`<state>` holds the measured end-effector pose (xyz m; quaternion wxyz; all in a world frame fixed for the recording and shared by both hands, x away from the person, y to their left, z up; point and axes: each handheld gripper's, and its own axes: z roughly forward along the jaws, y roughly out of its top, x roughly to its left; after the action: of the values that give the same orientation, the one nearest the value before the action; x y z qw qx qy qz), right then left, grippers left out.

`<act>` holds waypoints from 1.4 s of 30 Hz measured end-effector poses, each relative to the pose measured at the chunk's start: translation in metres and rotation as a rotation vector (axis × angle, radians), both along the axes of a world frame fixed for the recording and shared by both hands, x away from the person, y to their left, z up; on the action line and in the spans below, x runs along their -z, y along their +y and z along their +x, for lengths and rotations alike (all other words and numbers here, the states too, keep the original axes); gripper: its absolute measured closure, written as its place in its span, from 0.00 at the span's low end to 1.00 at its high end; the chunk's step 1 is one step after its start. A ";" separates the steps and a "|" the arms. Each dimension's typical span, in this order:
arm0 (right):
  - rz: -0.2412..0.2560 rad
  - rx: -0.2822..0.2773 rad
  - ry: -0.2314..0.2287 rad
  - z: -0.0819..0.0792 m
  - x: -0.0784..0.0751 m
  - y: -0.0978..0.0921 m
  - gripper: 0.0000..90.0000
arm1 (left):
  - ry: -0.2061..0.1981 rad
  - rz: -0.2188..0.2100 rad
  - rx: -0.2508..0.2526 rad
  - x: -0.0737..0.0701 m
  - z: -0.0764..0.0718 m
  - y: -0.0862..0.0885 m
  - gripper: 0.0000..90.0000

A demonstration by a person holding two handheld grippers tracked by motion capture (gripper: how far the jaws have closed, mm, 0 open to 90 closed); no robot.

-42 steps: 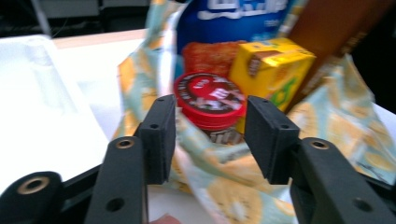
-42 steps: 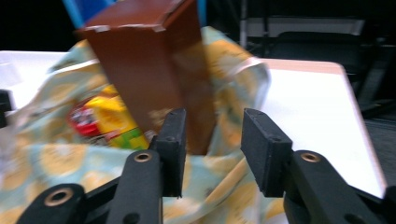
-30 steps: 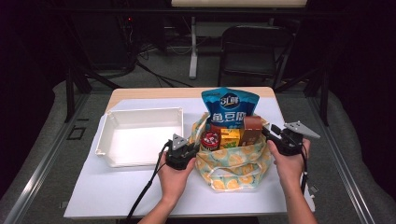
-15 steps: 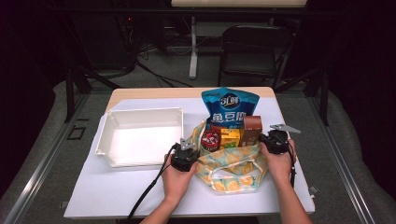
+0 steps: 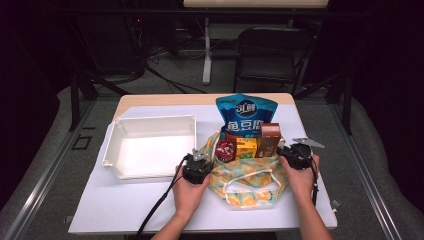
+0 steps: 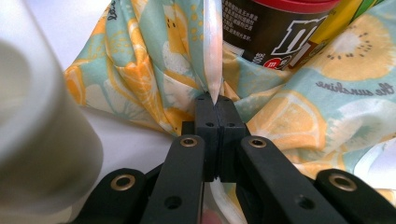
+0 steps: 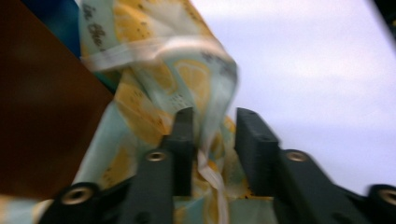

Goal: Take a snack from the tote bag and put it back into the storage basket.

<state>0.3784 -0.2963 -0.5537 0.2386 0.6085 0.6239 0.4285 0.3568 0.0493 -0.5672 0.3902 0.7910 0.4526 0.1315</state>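
Observation:
A cloth bag [image 5: 247, 177] printed with citrus fruit lies open on the white table, holding snacks: a blue pouch [image 5: 245, 117], a brown box [image 5: 270, 137], a yellow box [image 5: 246, 147] and a red-lidded can [image 5: 226, 149]. My left gripper [image 5: 199, 162] is at the bag's left edge. In the left gripper view it [image 6: 214, 100] is shut on a white strip of the bag's [image 6: 140, 70] rim, just below the can [image 6: 271, 32]. At the bag's right edge, my right gripper [image 5: 292, 152] stands open [image 7: 212, 121], with the bag's cloth [image 7: 140, 70] and a white strap between its jaws, beside the brown box [image 7: 42, 116].
An empty white tray [image 5: 150, 145] sits left of the bag, close to my left gripper, and appears as a blurred rim [image 6: 32, 116]. Bare white table surface [image 5: 125, 205] lies in front and to the right [image 7: 317, 70]. A black chair [image 5: 272, 55] stands beyond the table.
My right gripper has moved left and in toward the bag's right edge, so cloth now lies between its jaws. The left gripper has stayed at the bag's left edge.

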 end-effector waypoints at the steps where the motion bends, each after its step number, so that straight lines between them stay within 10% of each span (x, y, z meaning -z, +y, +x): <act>1: 0.002 -0.002 -0.016 -0.006 -0.007 -0.004 0.66 | -0.006 0.002 -0.005 0.000 -0.001 -0.001 1.00; 16: -0.033 -0.067 -0.227 -0.070 -0.084 0.024 0.36 | -0.017 -0.010 -0.002 0.000 -0.002 0.001 1.00; 30: -0.055 -0.106 -0.216 -0.059 -0.080 0.059 0.17 | -0.027 0.009 -0.004 0.000 -0.003 -0.001 0.99; 42: -0.076 0.008 -0.220 -0.038 -0.066 0.077 0.22 | -0.042 0.003 -0.010 0.000 -0.005 -0.001 0.99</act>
<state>0.3400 -0.2197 -0.4879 0.3303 0.5509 0.6070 0.4679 0.3522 0.0479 -0.5668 0.3978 0.7862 0.4482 0.1508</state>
